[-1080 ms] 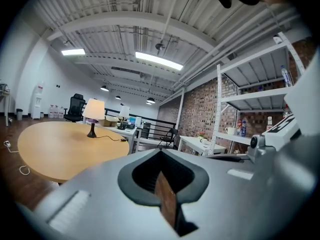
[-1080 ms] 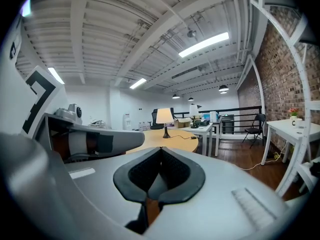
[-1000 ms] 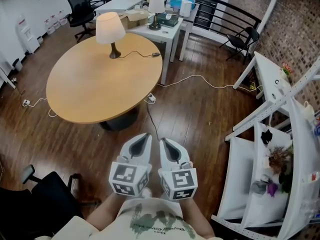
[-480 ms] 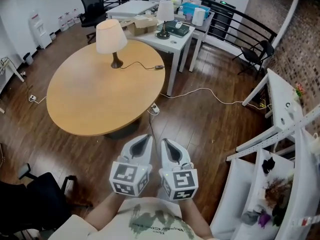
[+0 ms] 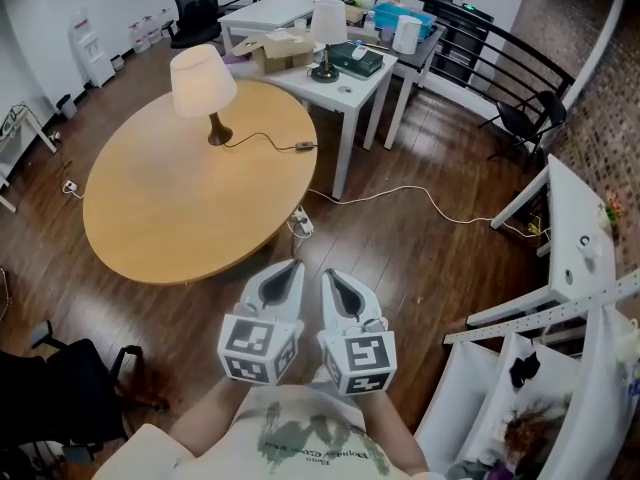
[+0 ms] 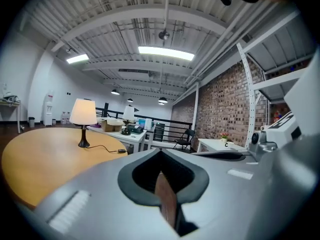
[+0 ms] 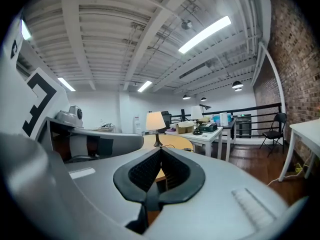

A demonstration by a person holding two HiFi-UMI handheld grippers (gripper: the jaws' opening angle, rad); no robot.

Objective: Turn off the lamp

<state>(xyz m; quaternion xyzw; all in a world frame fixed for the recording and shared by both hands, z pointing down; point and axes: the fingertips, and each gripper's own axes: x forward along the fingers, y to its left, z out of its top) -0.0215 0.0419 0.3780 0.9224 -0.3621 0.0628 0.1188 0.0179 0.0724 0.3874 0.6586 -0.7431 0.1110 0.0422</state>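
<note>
While the head view looks down on the room, the lamp [image 5: 203, 80] stands in the upper left of the frame, near the far edge of the round desk [image 5: 180, 213], its shade bright. A small switch [image 5: 301, 146] lies on the desk to the lamp's right, by the rim. Behind it, a white desk [image 5: 345, 86] carries a second lamp [image 5: 328, 23]. At lower centre, the left gripper [image 5: 291, 266] and right gripper [image 5: 329, 275] sit side by side, close together, over the wood floor [image 5: 400, 238], well apart from the lamp. A black chair [image 5: 70, 393] fills the lower left corner.

Seen from the left gripper view, the left gripper [image 6: 160, 151] has its jaws together with nothing between them; the lamp [image 6: 83, 112] is left of centre, on the desk [image 6: 35, 159].

Seen from the right gripper view, the right gripper [image 7: 161, 149] is likewise closed and empty, and the lamp [image 7: 155, 120] stands just above its tips, far off.
</note>
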